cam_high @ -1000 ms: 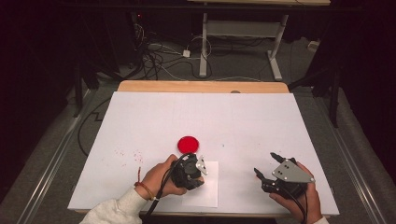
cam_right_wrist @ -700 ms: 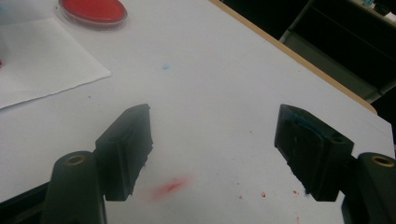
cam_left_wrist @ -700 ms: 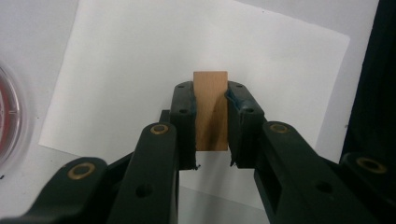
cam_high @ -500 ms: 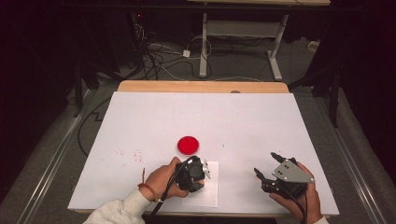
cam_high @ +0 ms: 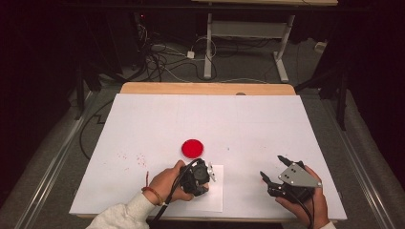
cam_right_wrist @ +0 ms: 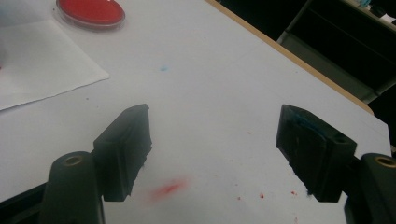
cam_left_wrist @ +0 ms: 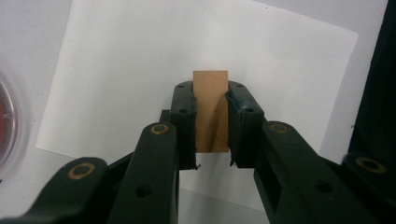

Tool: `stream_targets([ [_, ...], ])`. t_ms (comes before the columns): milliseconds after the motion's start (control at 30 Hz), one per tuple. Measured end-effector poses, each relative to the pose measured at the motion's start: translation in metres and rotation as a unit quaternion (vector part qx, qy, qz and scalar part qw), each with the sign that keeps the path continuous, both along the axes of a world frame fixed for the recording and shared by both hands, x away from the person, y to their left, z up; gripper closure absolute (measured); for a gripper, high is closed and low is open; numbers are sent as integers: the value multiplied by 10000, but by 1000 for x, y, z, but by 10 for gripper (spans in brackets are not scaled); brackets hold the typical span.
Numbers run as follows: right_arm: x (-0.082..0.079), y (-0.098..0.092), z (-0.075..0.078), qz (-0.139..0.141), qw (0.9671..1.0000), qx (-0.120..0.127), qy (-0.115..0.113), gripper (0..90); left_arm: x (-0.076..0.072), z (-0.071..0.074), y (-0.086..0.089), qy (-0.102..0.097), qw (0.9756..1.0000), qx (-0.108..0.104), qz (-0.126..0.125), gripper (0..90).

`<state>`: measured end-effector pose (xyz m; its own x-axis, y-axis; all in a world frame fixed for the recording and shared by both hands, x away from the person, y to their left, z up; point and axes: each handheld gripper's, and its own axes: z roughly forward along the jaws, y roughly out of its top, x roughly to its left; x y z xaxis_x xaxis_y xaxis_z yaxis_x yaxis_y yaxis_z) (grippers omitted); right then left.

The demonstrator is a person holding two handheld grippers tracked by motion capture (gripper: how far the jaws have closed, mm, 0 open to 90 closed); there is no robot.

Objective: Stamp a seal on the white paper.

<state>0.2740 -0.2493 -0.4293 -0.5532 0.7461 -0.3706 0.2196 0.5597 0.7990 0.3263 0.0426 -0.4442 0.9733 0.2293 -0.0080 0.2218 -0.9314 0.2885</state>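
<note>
- Held between the fingers of the left gripper (cam_left_wrist: 211,122): a small wooden block (cam_left_wrist: 211,100), both pads pressing on its two long sides.
- Long axis of the block in line with the fingers, its far end standing out just beyond the fingertips, its near end between the pads.
- Directly under block and fingers: a white paper sheet (cam_left_wrist: 121,70) on the tabletop (cam_high: 239,124). Touching the sheet or just above it: cannot tell.
- Off to one side of the left fingers, apart from the sheet: a red dish (cam_high: 192,148) with a clear rim.
- Left gripper (cam_high: 198,176) clearly nearer to sheet and dish. Right gripper (cam_right_wrist: 215,154) well apart, fingers wide open and empty above bare tabletop with a few red specks (cam_right_wrist: 169,188).
- Look of the block: light brown wood, flat smooth face, straight cut edges, faint grain, rectangular.
- Probably a stamp, so next move likely straight down onto the sheet. Main risk: a tilted block, giving an uneven print.
</note>
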Motion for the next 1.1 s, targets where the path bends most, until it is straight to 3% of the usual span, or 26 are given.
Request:
stream_targets([
  [567,0,3,-2,65,9999,-79,41,269,-2,-1,-2,-84,9999,55,-36,735],
  [1100,0,4,-2,101,9999,-105,71,281,-1,-1,1,-44,10000,-32,-43,735],
])
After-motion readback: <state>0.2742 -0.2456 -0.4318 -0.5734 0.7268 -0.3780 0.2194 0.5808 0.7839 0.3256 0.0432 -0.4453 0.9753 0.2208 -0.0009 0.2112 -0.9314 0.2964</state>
